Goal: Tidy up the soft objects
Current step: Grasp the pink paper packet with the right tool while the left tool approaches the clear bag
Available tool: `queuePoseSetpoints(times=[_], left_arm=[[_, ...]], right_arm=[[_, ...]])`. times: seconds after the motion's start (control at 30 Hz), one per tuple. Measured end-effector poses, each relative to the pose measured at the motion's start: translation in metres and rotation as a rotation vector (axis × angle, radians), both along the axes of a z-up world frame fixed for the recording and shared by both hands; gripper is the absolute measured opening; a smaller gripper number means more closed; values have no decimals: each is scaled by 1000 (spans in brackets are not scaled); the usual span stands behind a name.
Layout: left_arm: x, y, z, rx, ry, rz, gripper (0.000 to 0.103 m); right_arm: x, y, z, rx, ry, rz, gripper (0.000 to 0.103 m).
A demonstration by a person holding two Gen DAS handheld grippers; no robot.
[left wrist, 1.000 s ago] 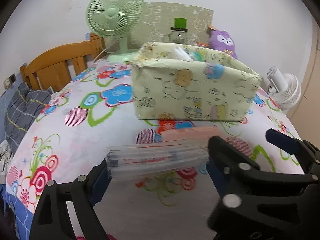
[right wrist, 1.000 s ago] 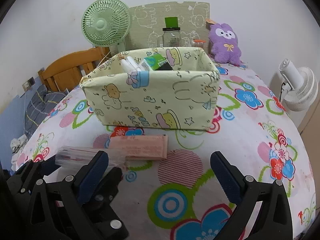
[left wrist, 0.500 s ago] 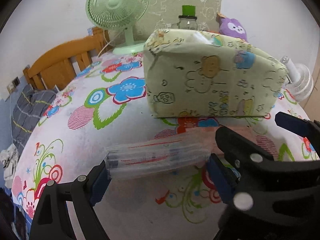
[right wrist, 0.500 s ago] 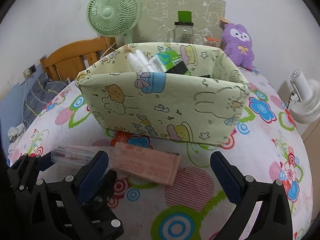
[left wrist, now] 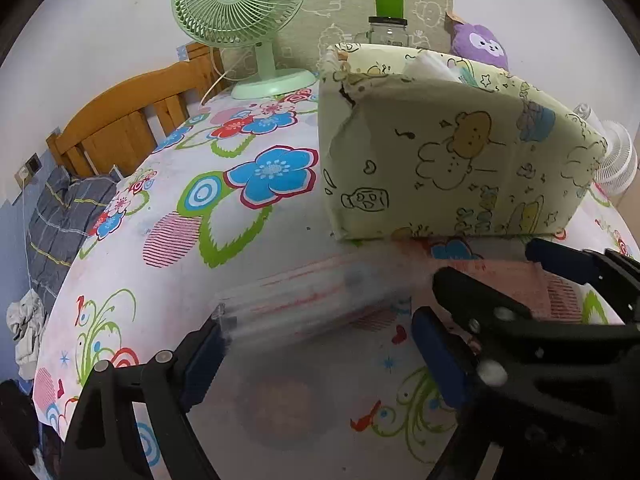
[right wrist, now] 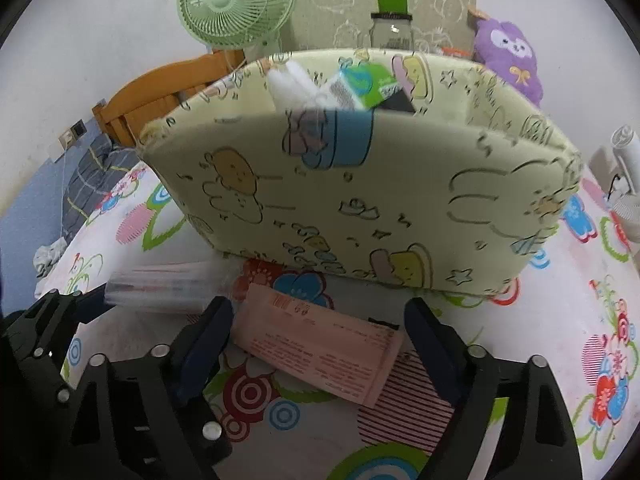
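Note:
A clear plastic packet with red print lies on the flowered cloth, between the open fingers of my left gripper; it also shows in the right wrist view. A pink flat packet lies in front of the pale yellow cartoon-print fabric box. My right gripper is open, its fingers either side of the pink packet. The box holds white and green packs. Whether the fingers touch the packets I cannot tell.
A green desk fan, a glass jar with a green lid and a purple plush toy stand behind the box. A white fan is at the right. A wooden headboard is at the left.
Both grippers have moved forward and lower toward the box. The pink packet now sits between the right fingers, and the clear packet stays between the left fingers.

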State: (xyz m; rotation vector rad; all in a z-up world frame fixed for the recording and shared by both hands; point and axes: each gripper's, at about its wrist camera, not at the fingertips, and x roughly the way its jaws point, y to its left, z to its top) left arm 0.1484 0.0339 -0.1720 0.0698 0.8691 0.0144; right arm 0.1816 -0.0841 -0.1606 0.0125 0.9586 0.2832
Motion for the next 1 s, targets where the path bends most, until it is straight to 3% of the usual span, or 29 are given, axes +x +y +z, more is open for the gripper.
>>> queuePoseSetpoints(times=[0.13, 0.4, 1.0], left_arm=[[-4, -1, 0, 5, -5, -7, 91], [-10, -7, 1, 25, -15, -21, 91], [-34, -8, 4, 36, -18, -41, 90]], right_arm=[[1, 2, -4, -16, 3, 3, 82], [-9, -2, 1, -9, 24, 3, 63], [-42, -6, 9, 14, 61, 34, 63]])
